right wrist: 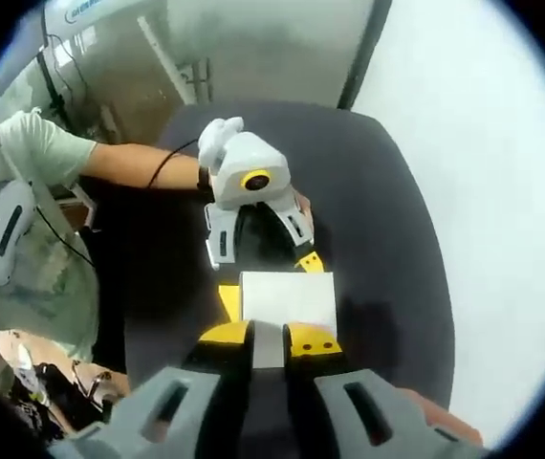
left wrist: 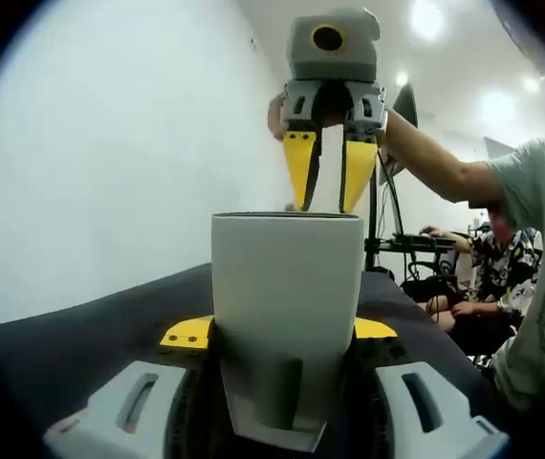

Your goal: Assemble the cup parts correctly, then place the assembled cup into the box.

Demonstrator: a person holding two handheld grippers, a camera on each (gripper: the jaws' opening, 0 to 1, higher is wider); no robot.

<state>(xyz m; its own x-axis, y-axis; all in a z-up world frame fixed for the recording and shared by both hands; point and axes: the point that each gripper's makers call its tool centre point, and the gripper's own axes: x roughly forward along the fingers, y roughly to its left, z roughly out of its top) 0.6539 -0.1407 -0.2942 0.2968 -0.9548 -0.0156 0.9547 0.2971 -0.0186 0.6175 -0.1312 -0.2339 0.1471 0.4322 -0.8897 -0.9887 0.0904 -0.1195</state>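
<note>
Lighting: bright, even, indoor. Ceiling lamps [left wrist: 427,19] in left gripper view, blown out to white glare. Wall [left wrist: 110,143] evenly lit, slightly bluish at frame edge. Shadows: soft, faint, on dark table [right wrist: 387,220] beside cup [right wrist: 287,298]. Focus: mildly soft throughout; background figures blurred. Distortion: strong fisheye bending at edges of both views.

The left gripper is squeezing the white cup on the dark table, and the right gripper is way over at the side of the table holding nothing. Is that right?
Not quite. The left gripper does squeeze the white cup over the dark table, but the right gripper is directly above the cup, holding a thin white piece at its rim. The left gripper view shows it.
</note>
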